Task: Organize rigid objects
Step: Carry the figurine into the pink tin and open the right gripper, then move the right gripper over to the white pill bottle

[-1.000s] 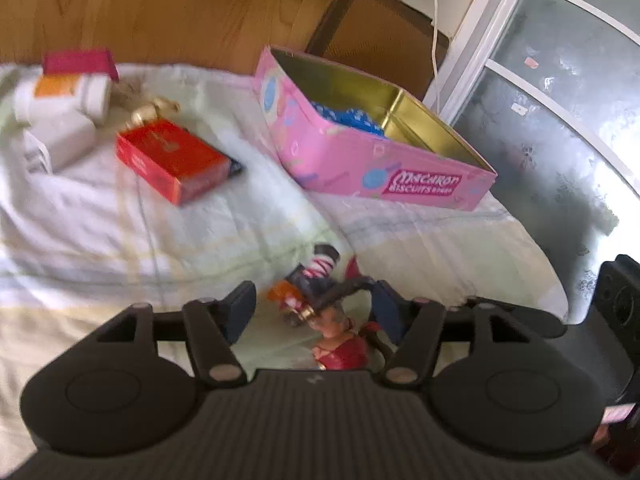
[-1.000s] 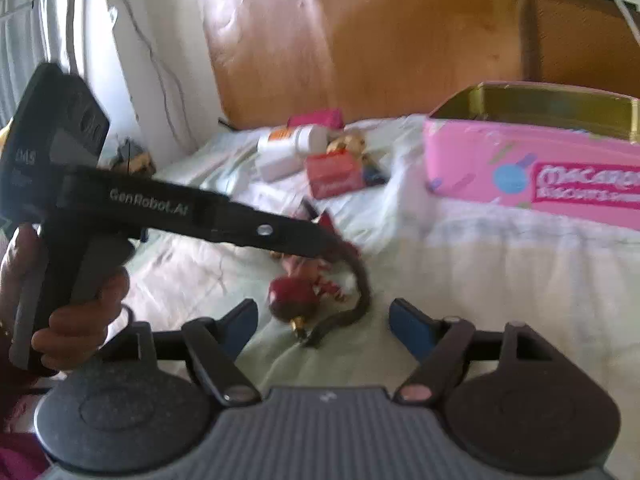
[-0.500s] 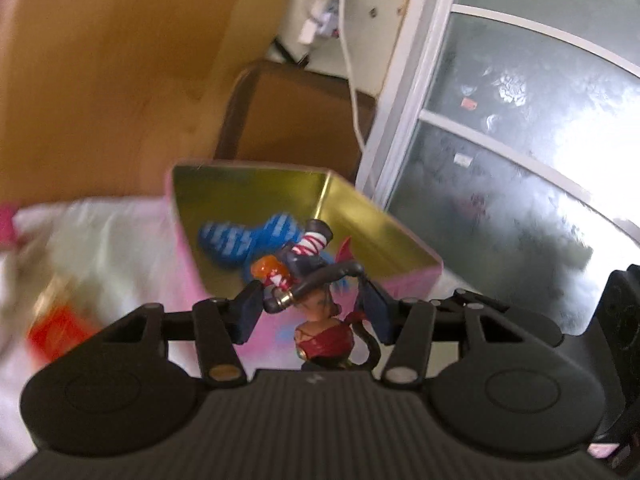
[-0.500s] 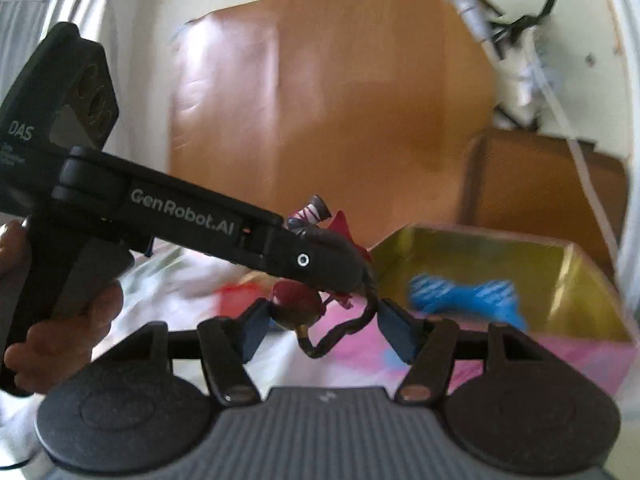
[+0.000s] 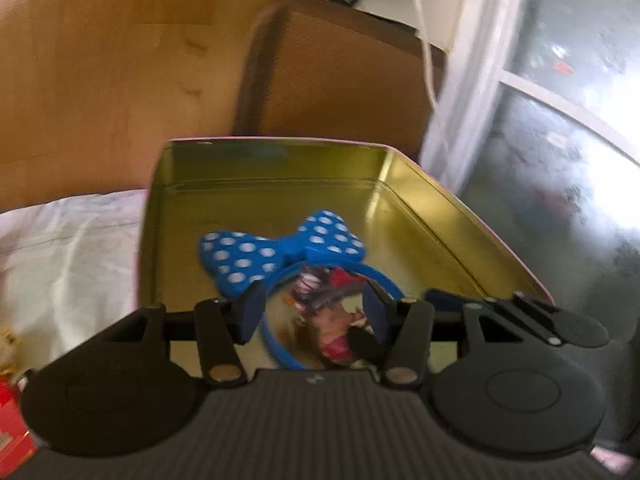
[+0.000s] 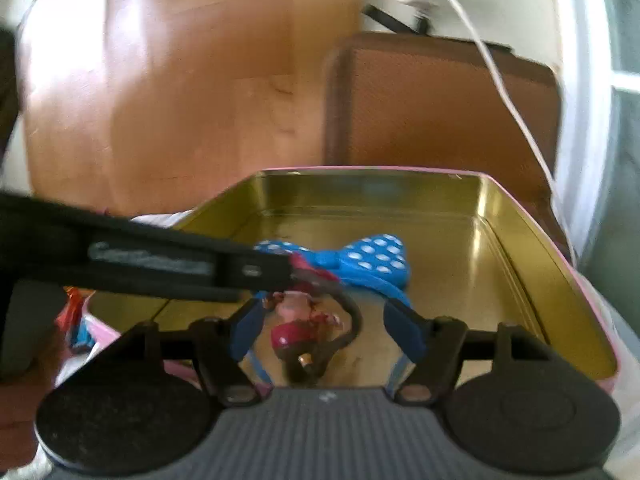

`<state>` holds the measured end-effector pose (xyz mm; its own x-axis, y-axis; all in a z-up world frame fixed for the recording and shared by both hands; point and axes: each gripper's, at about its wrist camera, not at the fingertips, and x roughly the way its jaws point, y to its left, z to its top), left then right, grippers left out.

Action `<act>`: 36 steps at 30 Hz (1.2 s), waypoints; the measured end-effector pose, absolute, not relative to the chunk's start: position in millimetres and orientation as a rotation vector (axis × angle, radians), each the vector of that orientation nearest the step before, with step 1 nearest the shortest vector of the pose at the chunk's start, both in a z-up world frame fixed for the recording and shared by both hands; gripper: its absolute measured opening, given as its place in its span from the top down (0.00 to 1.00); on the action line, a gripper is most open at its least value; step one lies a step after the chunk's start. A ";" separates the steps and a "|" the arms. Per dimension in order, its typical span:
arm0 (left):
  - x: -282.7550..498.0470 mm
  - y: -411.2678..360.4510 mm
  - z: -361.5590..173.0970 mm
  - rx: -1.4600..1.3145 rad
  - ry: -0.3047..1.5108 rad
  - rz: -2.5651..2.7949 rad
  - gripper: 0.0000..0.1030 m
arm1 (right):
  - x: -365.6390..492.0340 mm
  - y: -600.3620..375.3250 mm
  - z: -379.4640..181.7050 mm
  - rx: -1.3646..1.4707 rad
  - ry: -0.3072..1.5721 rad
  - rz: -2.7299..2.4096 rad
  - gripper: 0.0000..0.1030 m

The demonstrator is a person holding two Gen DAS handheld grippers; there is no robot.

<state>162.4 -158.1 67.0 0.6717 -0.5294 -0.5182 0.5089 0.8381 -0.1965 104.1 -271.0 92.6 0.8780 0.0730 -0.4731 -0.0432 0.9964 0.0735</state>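
The left hand-held gripper (image 5: 312,312) grips a small red-and-pink toy figurine (image 5: 334,330) low in the frame, over the open gold-lined pink tin box (image 5: 460,220). A blue white-dotted bow headband (image 5: 280,250) lies inside it. The right hand-held gripper (image 6: 324,330) holds nothing; its jaws, half open, have just been widening, flanking the figurine.

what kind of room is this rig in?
Probably a bedroom at home: the gold-lined pink tin sits on a rumpled white bedsheet, with a wooden headboard-like panel behind and a frosted glass door alongside.
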 end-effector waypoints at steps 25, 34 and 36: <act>111.1 184.1 19.4 -0.148 0.496 0.110 0.45 | 100.2 -47.7 118.6 -0.025 0.488 0.523 0.45; 121.2 196.2 15.6 -0.295 0.510 0.062 0.45 | 199.7 26.0 93.5 0.021 0.706 0.514 0.45; 121.0 198.7 14.8 -0.311 0.517 0.078 0.45 | 218.9 32.7 83.8 0.092 0.766 0.534 0.41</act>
